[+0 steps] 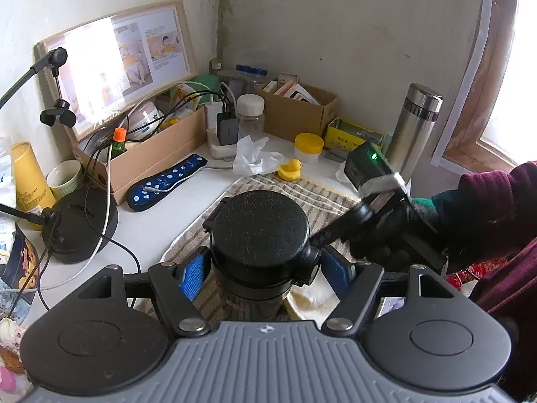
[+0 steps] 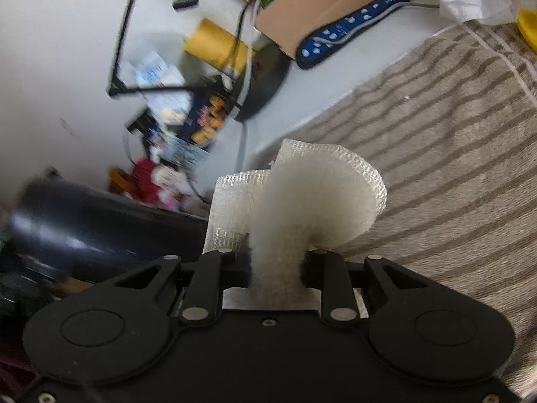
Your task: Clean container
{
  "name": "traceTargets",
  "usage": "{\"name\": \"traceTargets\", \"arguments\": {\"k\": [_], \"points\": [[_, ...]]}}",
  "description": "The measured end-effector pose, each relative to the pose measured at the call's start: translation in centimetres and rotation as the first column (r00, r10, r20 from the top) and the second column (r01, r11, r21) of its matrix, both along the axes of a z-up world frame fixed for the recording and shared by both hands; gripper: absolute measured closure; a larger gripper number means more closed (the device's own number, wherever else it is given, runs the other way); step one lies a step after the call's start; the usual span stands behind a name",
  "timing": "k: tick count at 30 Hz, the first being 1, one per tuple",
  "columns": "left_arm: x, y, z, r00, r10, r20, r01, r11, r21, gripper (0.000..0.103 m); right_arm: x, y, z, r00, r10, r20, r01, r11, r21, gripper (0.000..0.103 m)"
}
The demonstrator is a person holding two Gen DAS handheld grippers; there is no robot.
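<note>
A black lidded container (image 1: 260, 231) stands upright on a striped towel (image 1: 295, 194). My left gripper (image 1: 265, 273) is shut on its body just below the lid, blue pads (image 1: 191, 275) pressing both sides. My right gripper (image 2: 277, 262) is shut on a white sponge (image 2: 302, 198), which bulges forward out of the jaws. In the right wrist view the black container (image 2: 100, 221) lies blurred to the left, apart from the sponge. The right gripper's body (image 1: 372, 181) shows at the right of the left wrist view, held by a gloved hand.
Cluttered white desk: cardboard boxes (image 1: 157, 158), blue dotted case (image 1: 167, 181), rubber duck (image 1: 290, 169), crumpled tissue (image 1: 255, 156), yellow-lidded jar (image 1: 308, 147), steel flask (image 1: 414, 127), black lamp base (image 1: 80, 225) with cables, yellow tube (image 1: 28, 181).
</note>
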State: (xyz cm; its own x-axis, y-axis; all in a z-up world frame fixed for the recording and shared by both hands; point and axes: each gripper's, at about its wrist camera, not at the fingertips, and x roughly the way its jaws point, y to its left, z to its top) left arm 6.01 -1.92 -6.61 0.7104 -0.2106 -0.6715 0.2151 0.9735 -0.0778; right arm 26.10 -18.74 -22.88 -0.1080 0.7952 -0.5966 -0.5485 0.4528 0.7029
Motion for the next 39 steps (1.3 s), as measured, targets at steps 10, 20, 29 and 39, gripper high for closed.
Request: {"name": "traceTargets", "arguments": {"k": [10, 20, 29, 39], "points": [[0.1, 0.1, 0.0, 1.0, 0.011, -0.001, -0.011, 1.0, -0.004, 0.032, -3.3, 3.2, 2.8, 0.912, 0.217, 0.348, -0.145, 0.964, -0.222, 0.082], [-0.1, 0.4, -0.1, 0.999, 0.033, -0.009, -0.033, 0.999, -0.022, 0.032, -0.1, -2.4, 6.9, 0.999, 0.05, -0.022, -0.041, 0.955, 0.295, 0.082], [0.2, 1.3, 0.2, 0.994, 0.105, -0.037, -0.108, 0.988, -0.109, 0.032, -0.8, -2.0, 9.5, 0.991, 0.089, -0.103, -0.028, 0.874, 0.486, 0.082], [0.3, 1.4, 0.0, 0.994, 0.104, -0.043, -0.109, 0.987, -0.119, 0.033, -1.5, -1.3, 7.0, 0.99, 0.119, -0.07, -0.086, 0.931, 0.356, 0.082]]}}
